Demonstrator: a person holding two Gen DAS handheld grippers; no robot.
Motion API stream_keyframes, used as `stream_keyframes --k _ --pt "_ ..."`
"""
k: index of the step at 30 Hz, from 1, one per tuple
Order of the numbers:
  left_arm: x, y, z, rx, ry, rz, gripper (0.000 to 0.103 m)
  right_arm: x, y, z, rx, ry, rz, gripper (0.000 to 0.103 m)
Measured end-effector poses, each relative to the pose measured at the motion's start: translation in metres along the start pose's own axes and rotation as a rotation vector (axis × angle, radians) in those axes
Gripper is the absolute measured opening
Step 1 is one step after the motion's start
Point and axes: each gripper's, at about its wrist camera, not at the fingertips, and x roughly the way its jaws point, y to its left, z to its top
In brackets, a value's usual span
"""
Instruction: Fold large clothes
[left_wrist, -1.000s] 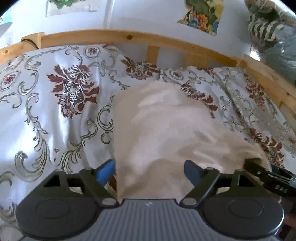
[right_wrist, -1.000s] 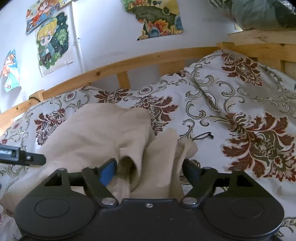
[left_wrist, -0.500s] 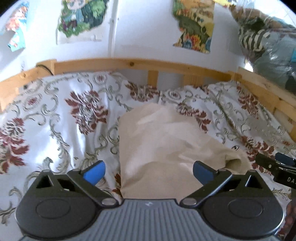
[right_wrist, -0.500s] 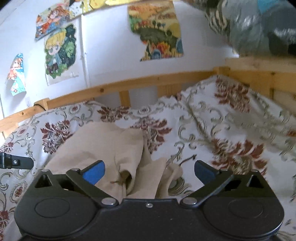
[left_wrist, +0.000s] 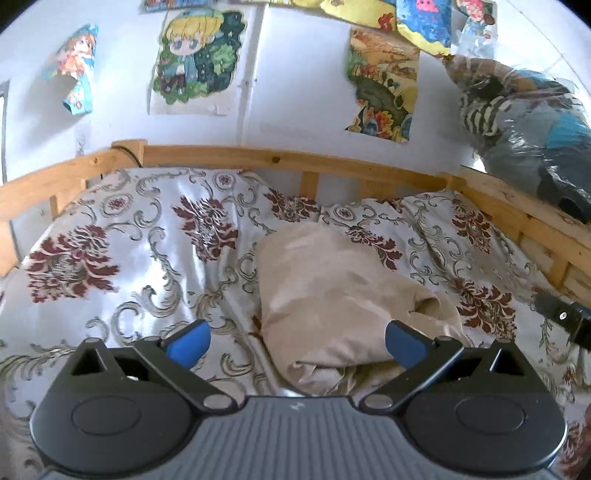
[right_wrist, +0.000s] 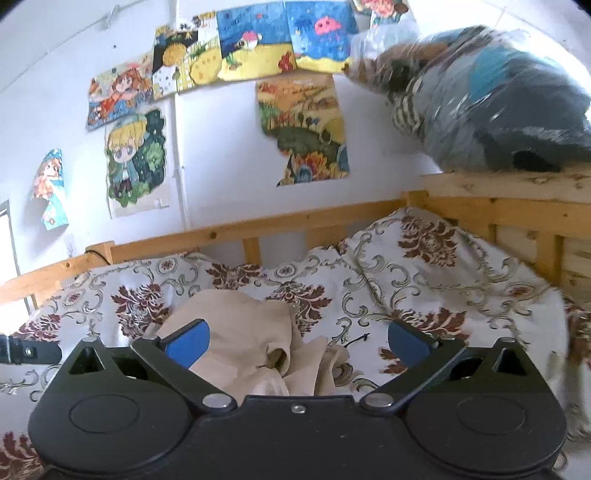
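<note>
1. Both my grippers are released right now. The left gripper (left_wrist: 297, 339) has its blue-tipped fingers (left_wrist: 188, 341) spread wide with nothing between them, and the right gripper (right_wrist: 297, 338) is the same, wide apart and not pinching any cloth. Both sets have just been opening

2. The beige fabric garment (left_wrist: 332, 291) lies in a loosely folded bundle on the bed's white quilt with dark red floral print (left_wrist: 110, 258), roughly mid-bed, well short of the wooden bed rail (left_wrist: 258, 157) at the back

3. From the right wrist view the near edge of that bundle (right_wrist: 258, 347) looks lumpy, with a small pocket-like opening and a couple of flaps sticking up, so it isn't a tidy rectangle

4. My read: one fold is laid down and let go, and I'm between folds

5. Next I'd want to come back down on the messy near edge, grab a corner with each side, and either flatten it or carry it over for another fold. The fabric looks soft and floppy, so both corners need to go together or it'll bunch up
</note>
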Motion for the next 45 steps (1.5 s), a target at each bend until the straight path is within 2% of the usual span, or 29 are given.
stream_keyframes --k 6,11,23,45 --pt "-0.024 0.004 -0.013 0.027 -0.021 0.007 0.102 -0.043 0.009 -0.002 -0.017 -0.03 -0.026 0.102" --pt "-0.028 0.006 -0.021 0.047 -0.023 0.023 0.102 -0.058 0.014 -0.01 -0.027 -0.011 -0.026 0.102" --pt "-0.025 0.009 -0.025 0.036 -0.009 0.03 0.102 -0.05 0.014 -0.019 -0.029 0.031 -0.034 0.102" --pt "-0.025 0.009 -0.026 0.034 -0.014 0.035 0.102 -0.05 0.013 -0.019 -0.028 0.036 -0.031 0.102"
